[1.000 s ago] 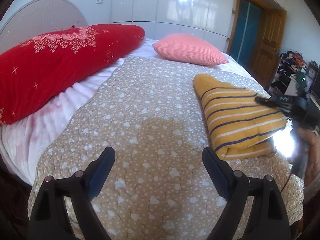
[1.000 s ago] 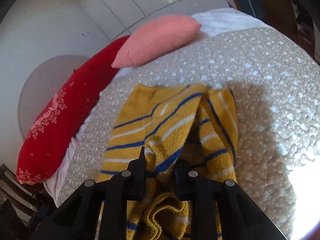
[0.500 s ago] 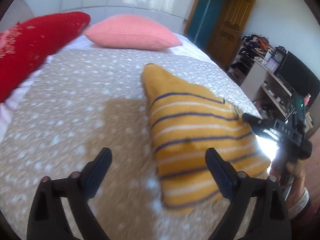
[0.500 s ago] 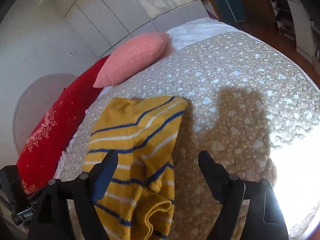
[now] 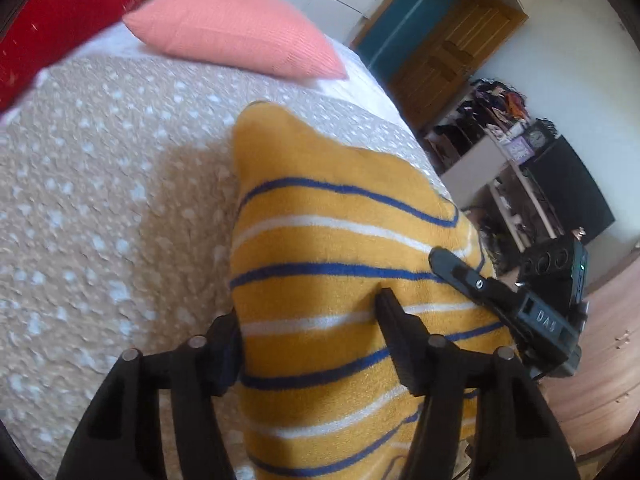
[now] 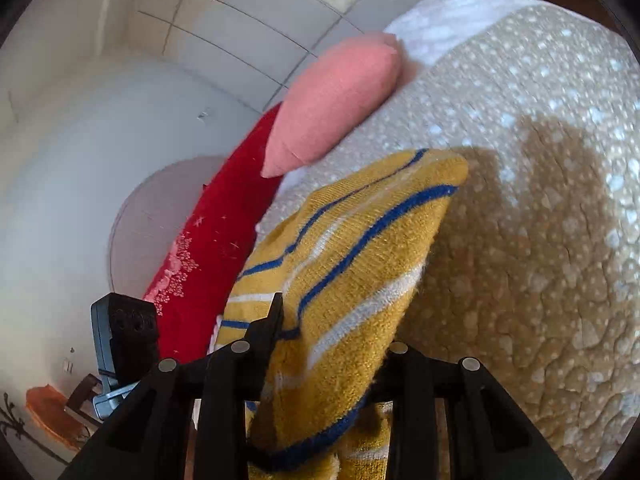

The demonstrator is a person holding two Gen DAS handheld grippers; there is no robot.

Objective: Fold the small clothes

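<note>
A folded yellow garment (image 5: 328, 280) with blue and white stripes lies on the beige spotted bedspread (image 5: 100, 200), near the bed's right edge. My left gripper (image 5: 308, 340) straddles its near left part, jaws partly closed around the thick fold. My right gripper (image 5: 464, 276) comes in from the right, one finger lying on top of the cloth. In the right wrist view the garment (image 6: 352, 264) fills the space between the right gripper's (image 6: 336, 332) fingers, which close around its folded edge.
A pink pillow (image 5: 236, 32) and a red pillow (image 5: 68, 12) lie at the head of the bed. Right of the bed are a wooden door (image 5: 452, 48), cluttered shelves (image 5: 492, 120) and a dark screen (image 5: 568, 192). The bedspread (image 6: 540, 220) extends right of the garment.
Both grippers were open and apart from the garment half a second ago; now both have moved onto it and narrowed around its folded edges. A second ago the right gripper was shut on the cloth.
</note>
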